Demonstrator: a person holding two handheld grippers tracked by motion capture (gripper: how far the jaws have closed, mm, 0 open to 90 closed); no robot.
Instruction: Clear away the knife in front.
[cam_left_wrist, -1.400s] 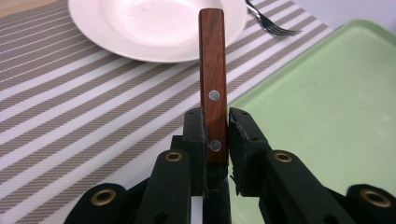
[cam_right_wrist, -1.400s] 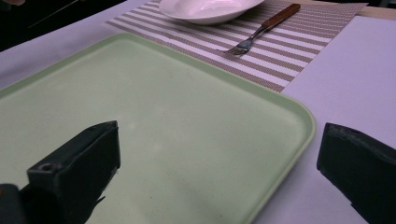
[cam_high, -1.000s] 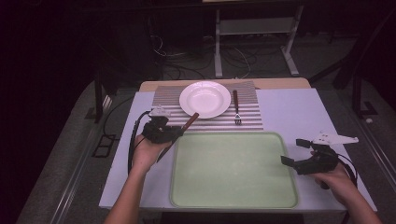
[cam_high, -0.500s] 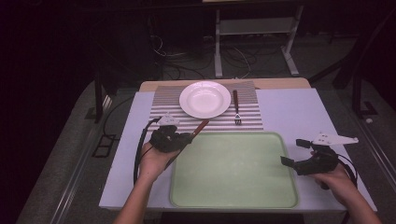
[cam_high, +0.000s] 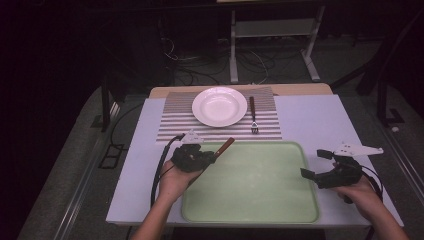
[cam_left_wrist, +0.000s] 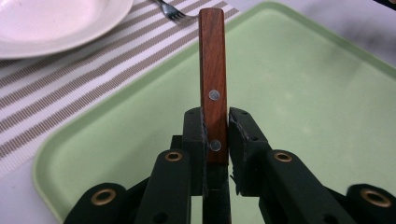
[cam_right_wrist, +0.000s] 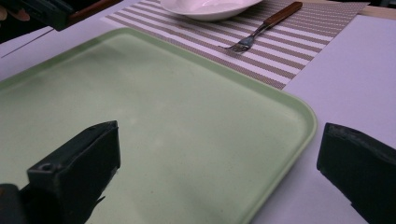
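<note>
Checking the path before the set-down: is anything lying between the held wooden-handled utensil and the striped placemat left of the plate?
Nothing visible. The left gripper holds the utensil over the green tray; bare placemat lies beside the plate.

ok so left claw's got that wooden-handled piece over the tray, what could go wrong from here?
1. The left claw pinches the wooden handle near one end only, most of it sticking out past the jaws; it could pivot or slip if swung fast.
2. The handle points toward the plate and fork on the striped mat; a low carry might knock them.
3. The right claw sits open at the green tray's right rim and could nudge it.
</note>
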